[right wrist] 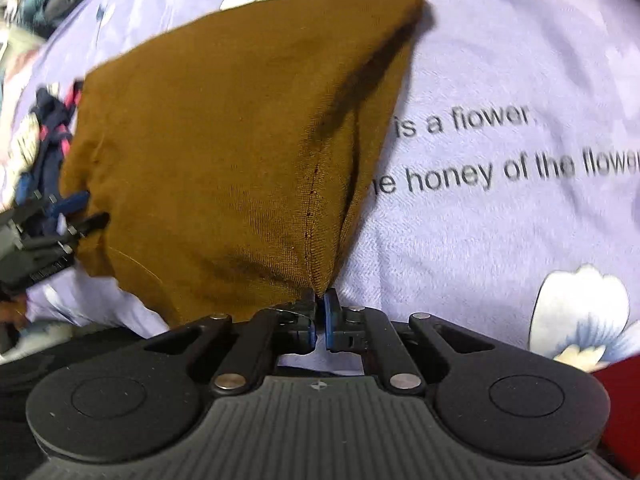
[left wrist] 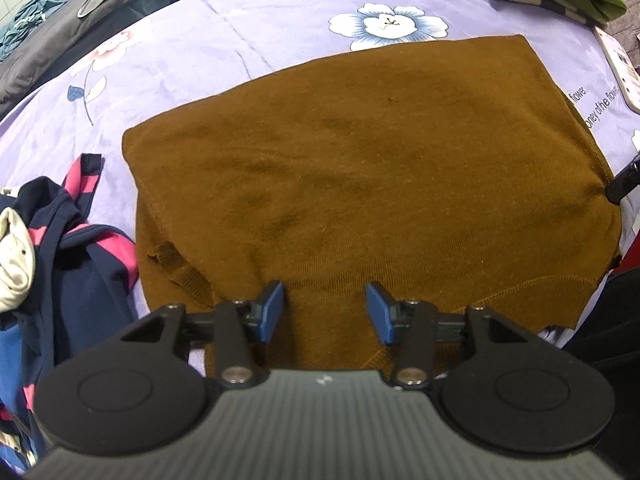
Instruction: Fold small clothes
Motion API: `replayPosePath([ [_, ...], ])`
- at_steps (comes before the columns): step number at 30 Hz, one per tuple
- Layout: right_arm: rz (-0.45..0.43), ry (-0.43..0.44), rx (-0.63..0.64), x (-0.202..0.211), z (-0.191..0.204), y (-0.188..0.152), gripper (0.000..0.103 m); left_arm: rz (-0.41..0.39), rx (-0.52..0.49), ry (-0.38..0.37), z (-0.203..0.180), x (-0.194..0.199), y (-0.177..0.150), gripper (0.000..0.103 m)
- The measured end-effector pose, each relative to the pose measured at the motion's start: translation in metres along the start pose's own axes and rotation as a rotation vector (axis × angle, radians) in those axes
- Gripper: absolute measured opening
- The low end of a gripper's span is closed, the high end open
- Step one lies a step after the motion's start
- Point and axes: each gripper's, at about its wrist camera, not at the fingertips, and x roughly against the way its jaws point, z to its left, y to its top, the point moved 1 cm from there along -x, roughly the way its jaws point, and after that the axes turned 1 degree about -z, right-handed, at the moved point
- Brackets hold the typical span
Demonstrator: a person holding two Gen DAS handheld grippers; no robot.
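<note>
The lilac bedsheet printed with pale flowers and black lettering point(left wrist: 248, 40) fills both views, and the mustard-brown knitted garment point(left wrist: 360, 168) lies spread over the middle of it, already doubled into a rough rectangle that takes up the centre of the left wrist view. A crumpled navy and pink striped piece of clothing point(left wrist: 80, 240) sits at the lower left of that view, just beside the brown garment's edge; if the fold is dragged that way the two may tangle. In the right wrist view the brown garment rises like a tent from the lower centre — the right gripper point(right wrist: 320, 316) is clenched on its seam corner, and only a thin bit of cloth lies between the pads, so a quick pull could slip it free and the fold would collapse. The left gripper point(left wrist: 325, 310), at the bottom centre of its own view, is released, its jaws standing apart above the near hem with nothing between them — if it closes too early it may take only the top layer.
</note>
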Motion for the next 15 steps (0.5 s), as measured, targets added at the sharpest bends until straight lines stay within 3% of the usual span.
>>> replayPosePath([
  [1,0.000,-0.012,0.013,0.000,0.001,-0.001,0.026,0.002,0.003,0.003,-0.001,0.000,0.001,0.047],
  [5,-0.019,0.012,0.042,0.016,-0.008,-0.001,0.034,0.019,0.001,0.044,-0.009,0.003,0.006,0.050],
  [7,-0.053,0.014,0.072,0.030,-0.017,0.004,0.046,0.024,0.013,0.088,-0.014,0.010,0.011,0.052],
  [9,-0.102,0.025,0.102,0.040,-0.027,0.013,0.050,-0.013,0.038,0.131,-0.024,0.023,0.019,0.054],
  [12,-0.171,0.043,0.139,0.052,-0.043,0.031,0.051,-0.075,0.077,0.135,-0.050,0.043,0.038,0.056],
  [15,-0.215,0.070,0.135,0.049,-0.054,0.047,0.052,-0.139,0.035,0.121,-0.096,0.055,0.056,0.056],
])
